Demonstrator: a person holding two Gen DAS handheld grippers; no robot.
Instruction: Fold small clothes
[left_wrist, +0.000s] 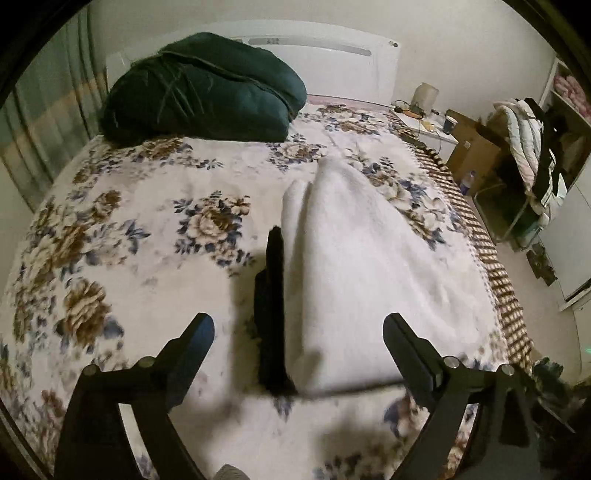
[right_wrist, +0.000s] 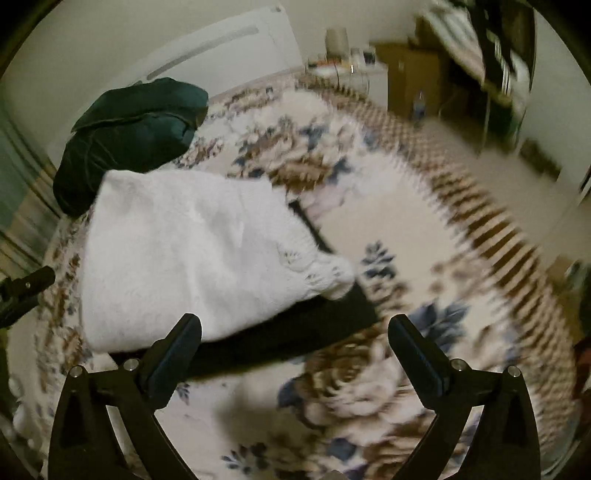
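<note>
Floral-blanketed bed (left_wrist: 147, 221) carries a white garment (left_wrist: 354, 266), black garment (left_wrist: 271, 295), green cushion (left_wrist: 207, 88).

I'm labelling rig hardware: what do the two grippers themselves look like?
Both the left gripper and the right gripper are matte black, with two flat, tapered fingers on angular arms joined by small silver screws. No cables, markings or sleeves show.

Left tongs (left_wrist: 298, 338): all black, two flat fingers (left_wrist: 201, 332) with slanted tips, on thick arms that curve like a Y. Small round silver screws near the joints, two on each side. Right tongs (right_wrist: 294, 338): same black look, same shiny screws, dark smooth pads (right_wrist: 419, 350) on the inner faces, a bit blurry.
</note>
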